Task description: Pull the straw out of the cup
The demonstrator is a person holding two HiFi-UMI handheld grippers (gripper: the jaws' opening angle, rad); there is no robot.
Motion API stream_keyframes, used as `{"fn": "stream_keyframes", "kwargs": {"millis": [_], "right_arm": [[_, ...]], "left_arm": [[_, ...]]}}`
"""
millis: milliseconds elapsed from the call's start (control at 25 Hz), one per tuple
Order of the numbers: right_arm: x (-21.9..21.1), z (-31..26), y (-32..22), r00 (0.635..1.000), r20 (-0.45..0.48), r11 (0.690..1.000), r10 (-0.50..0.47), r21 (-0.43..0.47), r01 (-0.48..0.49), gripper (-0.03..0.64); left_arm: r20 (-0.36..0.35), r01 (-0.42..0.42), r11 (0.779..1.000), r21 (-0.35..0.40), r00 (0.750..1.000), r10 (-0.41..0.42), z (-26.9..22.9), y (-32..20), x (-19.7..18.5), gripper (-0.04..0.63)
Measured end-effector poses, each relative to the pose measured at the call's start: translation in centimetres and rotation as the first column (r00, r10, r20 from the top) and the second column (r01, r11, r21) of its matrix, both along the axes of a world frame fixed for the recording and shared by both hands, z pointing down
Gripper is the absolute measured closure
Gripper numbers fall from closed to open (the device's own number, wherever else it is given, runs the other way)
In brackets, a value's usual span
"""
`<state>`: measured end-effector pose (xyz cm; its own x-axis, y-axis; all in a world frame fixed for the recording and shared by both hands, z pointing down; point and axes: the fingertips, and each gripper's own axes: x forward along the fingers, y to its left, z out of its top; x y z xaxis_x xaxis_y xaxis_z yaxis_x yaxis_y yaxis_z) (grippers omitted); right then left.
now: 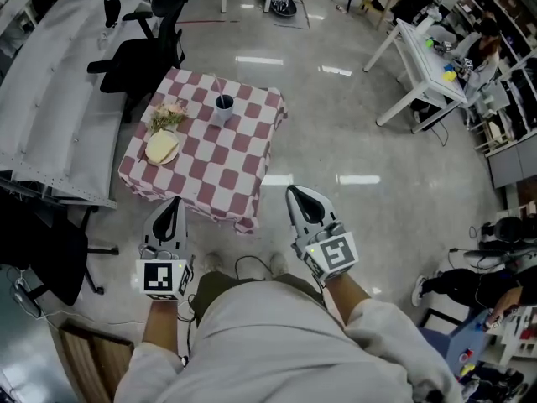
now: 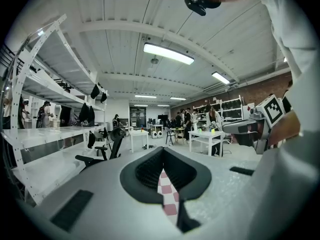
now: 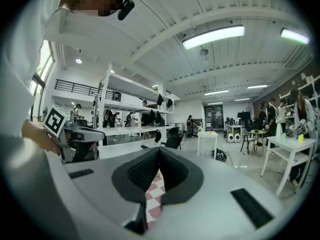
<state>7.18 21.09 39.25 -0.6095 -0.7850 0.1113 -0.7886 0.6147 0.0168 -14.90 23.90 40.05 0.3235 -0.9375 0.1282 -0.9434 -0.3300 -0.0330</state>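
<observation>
A dark cup (image 1: 224, 106) with a pale straw (image 1: 216, 86) standing in it sits near the far edge of a small table under a red-and-white checked cloth (image 1: 220, 162). Both grippers hang level in front of me, well short of the table. The left gripper (image 1: 174, 203) is shut with nothing in it, and so is the right gripper (image 1: 296, 193). In the left gripper view the jaws of the left gripper (image 2: 162, 151) meet, with only a strip of checked cloth (image 2: 169, 196) showing below. The right gripper view shows the same for the right gripper (image 3: 159, 152) and the cloth (image 3: 154, 196).
On the table also lie a small bunch of flowers (image 1: 168, 115) and a pale yellow round thing (image 1: 162, 147). A black office chair (image 1: 138, 59) stands beyond the table's left corner. A long white rack (image 1: 46, 112) runs along the left. White desks (image 1: 424, 65) with people stand at far right.
</observation>
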Motion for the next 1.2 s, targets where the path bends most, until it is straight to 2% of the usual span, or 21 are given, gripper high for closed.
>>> {"fn": "stream_keyframes", "kwargs": {"millis": [400, 600, 760, 1200], "right_arm": [[-3.5, -0.1, -1.2, 0.995, -0.019, 0.995, 0.094, 0.017, -0.093, 0.613], [-4.4, 0.2, -2.4, 0.995, -0.025, 0.995, 0.1, -0.003, -0.1, 0.612], [-4.1, 0.2, -5.6, 0.998, -0.025, 0.998, 0.066, -0.01, -0.066, 0.613], [-1.4, 0.5, -19.0, 0.992, -0.013, 0.993, -0.122, 0.003, 0.122, 0.614]], "left_arm": [[-0.01, -0.093, 0.996, 0.01, 0.996, 0.093, 0.1, -2.5, -3.6, 0.591], [-0.013, -0.1, 0.995, -0.01, 0.995, 0.1, 0.5, -4.3, -4.5, 0.591], [-0.014, -0.071, 0.997, -0.022, 0.997, 0.071, 0.8, -6.3, -4.0, 0.591], [0.016, 0.099, 0.995, -0.024, 0.995, -0.099, 1.0, -15.5, -1.0, 0.591]]}}
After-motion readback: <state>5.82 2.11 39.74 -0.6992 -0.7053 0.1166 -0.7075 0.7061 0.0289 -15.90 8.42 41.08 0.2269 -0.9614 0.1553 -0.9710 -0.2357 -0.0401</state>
